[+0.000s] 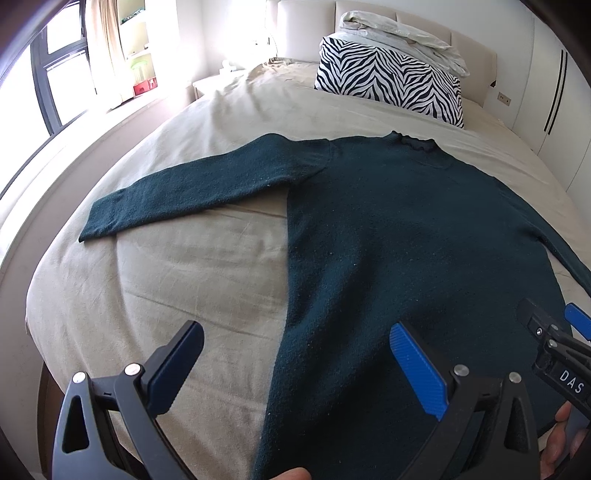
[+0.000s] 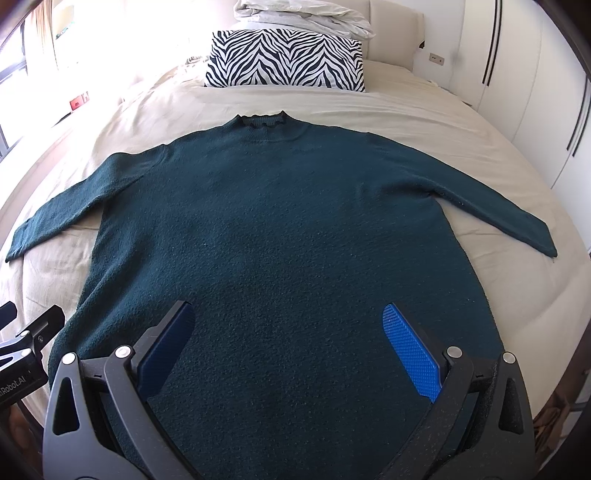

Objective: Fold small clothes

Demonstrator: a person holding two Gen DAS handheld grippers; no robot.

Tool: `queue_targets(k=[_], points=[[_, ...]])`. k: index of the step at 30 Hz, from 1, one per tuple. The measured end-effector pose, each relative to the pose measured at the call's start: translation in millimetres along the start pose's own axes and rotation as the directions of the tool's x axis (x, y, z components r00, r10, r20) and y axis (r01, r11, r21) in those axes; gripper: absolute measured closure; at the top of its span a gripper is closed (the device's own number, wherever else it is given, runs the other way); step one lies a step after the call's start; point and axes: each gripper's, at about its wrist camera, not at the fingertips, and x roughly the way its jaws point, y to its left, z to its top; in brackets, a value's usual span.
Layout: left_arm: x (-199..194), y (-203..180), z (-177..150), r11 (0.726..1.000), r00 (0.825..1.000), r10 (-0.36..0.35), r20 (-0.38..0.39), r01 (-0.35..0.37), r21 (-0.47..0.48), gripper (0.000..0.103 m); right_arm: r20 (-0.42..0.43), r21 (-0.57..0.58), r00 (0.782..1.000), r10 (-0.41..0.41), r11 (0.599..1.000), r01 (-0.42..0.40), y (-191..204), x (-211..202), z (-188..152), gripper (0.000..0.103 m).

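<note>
While the dark green sweater [image 2: 280,229] lies flat on the bed [image 2: 406,110], collar away from you and sleeves out sideways, your right gripper [image 2: 288,347] hovers over its hem and your left gripper [image 1: 295,365] straddles its left edge, both jaws spread and empty.

A wide bed [image 2: 406,122] with a beige cover filled the room. At its far edge a zebra-striped pillow [image 2: 286,59] leaned on the padded cream headboard [image 2: 395,29], with folded pale bedding [image 2: 303,16] on top. Strong daylight came through a dark-framed window [image 1: 55,70] on the left. White wardrobe doors [image 2: 517,81] lined the right wall.
</note>
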Motion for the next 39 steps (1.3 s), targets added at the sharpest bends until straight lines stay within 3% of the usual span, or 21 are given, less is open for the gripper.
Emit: queue_targets(k=[4, 6, 8, 10, 13, 16, 18, 19, 20, 22, 23, 25, 27, 28, 29, 35, 37, 39], points=[[1.3, 8.5, -0.3, 0.999, 0.999, -0.033, 0.002, 0.033, -0.024, 0.0, 0.0, -0.009, 1.0, 0.002, 1.0, -0.002, 4.4, 2.4, 2.7, 0.0], [4.2, 19.8, 0.9, 0.992, 0.994, -0.108, -0.008, 0.107, -0.072, 0.0, 0.006, -0.016, 1.0, 0.006, 1.0, -0.005, 7.4, 2.3, 4.1, 0.0], [8.5, 37.9, 3.8, 0.97, 0.981, -0.193, -0.014, 0.189, -0.152, 0.0, 0.02, -0.022, 1.0, 0.024, 0.999, -0.024, 8.9, 1.5, 8.0, 0.0], [12.8, 64.4, 9.5, 0.944, 0.973, -0.233, 0.013, 0.229, -0.239, 0.0, 0.046, -0.026, 0.997, 0.058, 0.998, -0.057, 9.8, -1.4, 12.8, 0.0], [17.1, 112.5, 22.5, 0.905, 0.968, -0.233, 0.096, 0.252, -0.343, 0.0, 0.116, -0.034, 0.988, 0.105, 0.994, -0.102, 12.6, -11.0, 23.1, 0.0], [18.8, 161.1, 35.2, 0.88, 0.965, -0.181, 0.19, 0.245, -0.407, 0.0, 0.185, -0.052, 0.976, 0.115, 0.993, -0.107, 20.6, -19.6, 36.2, 0.0], [24.7, 191.6, 39.9, 0.855, 0.967, -0.16, 0.2, 0.237, -0.46, 0.0, 0.205, -0.072, 0.97, 0.131, 0.99, -0.119, 28.3, -21.6, 46.3, 0.0], [31.3, 207.4, 41.1, 0.834, 0.97, -0.169, 0.174, 0.235, -0.5, 0.0, 0.204, -0.081, 0.968, 0.147, 0.988, -0.133, 32.8, -22.1, 50.9, 0.0], [40.0, 225.9, 39.8, 0.785, 0.967, -0.199, 0.159, 0.255, -0.564, 0.0, 0.197, -0.087, 0.966, 0.168, 0.984, -0.153, 37.0, -22.7, 56.2, 0.0], [55.7, 265.9, 30.3, 0.63, 0.932, -0.271, 0.241, 0.361, -0.688, 0.0, 0.196, -0.087, 0.958, 0.208, 0.977, -0.194, 45.0, -23.4, 63.7, 0.0], [62.7, 281.9, 25.4, 0.561, 0.918, -0.272, 0.29, 0.396, -0.727, 0.0, 0.193, -0.081, 0.953, 0.234, 0.972, -0.222, 48.5, -22.9, 67.0, 0.0], [80.3, 304.5, 20.0, 0.457, 0.907, -0.266, 0.327, 0.417, -0.786, 0.0, 0.169, -0.06, 0.941, 0.293, 0.956, -0.287, 55.2, -18.0, 73.2, 0.004], [103.3, 319.0, 12.9, 0.329, 0.882, -0.296, 0.366, 0.454, -0.828, 0.0, 0.149, -0.044, 0.929, 0.34, 0.94, -0.337, 61.4, -11.4, 77.3, 0.013], [111.7, 324.5, 9.4, 0.276, 0.876, -0.293, 0.383, 0.461, -0.844, 0.001, 0.136, -0.036, 0.926, 0.353, 0.936, -0.351, 64.5, -7.7, 78.1, 0.018], [115.8, 328.7, 7.9, 0.24, 0.872, -0.277, 0.403, 0.469, -0.85, 0.001, 0.121, -0.028, 0.923, 0.365, 0.931, -0.365, 66.7, -3.4, 79.6, 0.019], [131.0, 342.6, 19.3, 0.159, 0.87, -0.177, 0.46, 0.487, -0.859, 0.002, 0.083, 0.038, 0.915, 0.396, 0.916, -0.4, 64.5, 21.8, 78.7, 0.023], [137.6, 348.8, 23.5, 0.151, 0.877, -0.153, 0.455, 0.476, -0.866, 0.017, 0.083, 0.054, 0.913, 0.4, 0.913, -0.405, 59.7, 26.9, 76.0, 0.023], [148.7, 356.0, 30.1, 0.151, 0.878, -0.163, 0.45, 0.473, -0.868, 0.054, 0.084, 0.066, 0.913, 0.4, 0.912, -0.406, 53.6, 30.6, 74.2, 0.023]])
